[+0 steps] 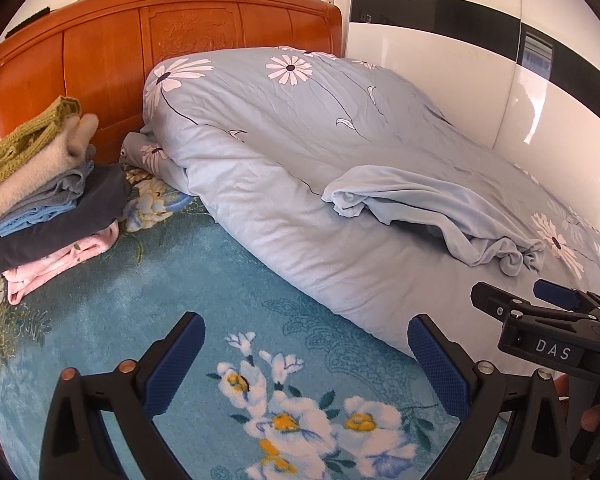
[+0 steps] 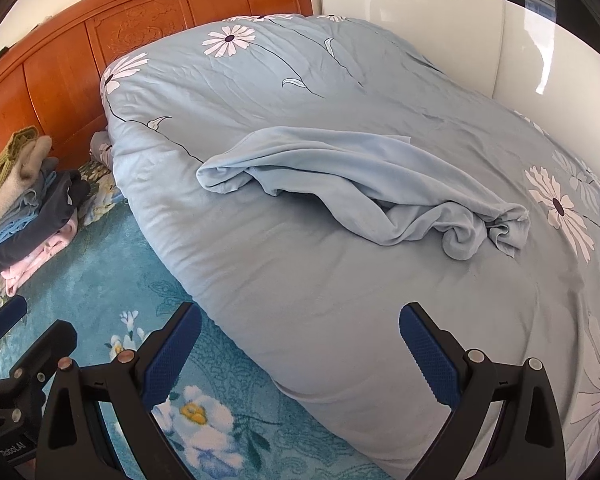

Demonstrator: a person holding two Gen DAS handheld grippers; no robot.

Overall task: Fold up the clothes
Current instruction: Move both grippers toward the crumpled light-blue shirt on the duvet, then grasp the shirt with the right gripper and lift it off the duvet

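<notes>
A crumpled light-blue garment [image 1: 440, 216] [image 2: 364, 188] lies loose on top of the grey-blue daisy duvet [image 1: 292, 128] [image 2: 300, 264]. My left gripper [image 1: 306, 344] hangs open over the teal floral blanket [image 1: 180, 296], short of the duvet's edge, nothing between its fingers. My right gripper [image 2: 300, 336] is open too, above the duvet's near edge and well short of the garment. In the left wrist view the right gripper [image 1: 540, 304] shows at the right edge. The left gripper's body [image 2: 16, 344] shows at the lower left of the right wrist view.
A stack of folded clothes [image 1: 40, 200] [image 2: 28, 216], green knit on top and pink at the bottom, sits at the left by the orange wooden headboard [image 1: 140, 48] [image 2: 100, 40]. A glossy white wall [image 1: 480, 80] [image 2: 440, 32] runs along the bed's far side.
</notes>
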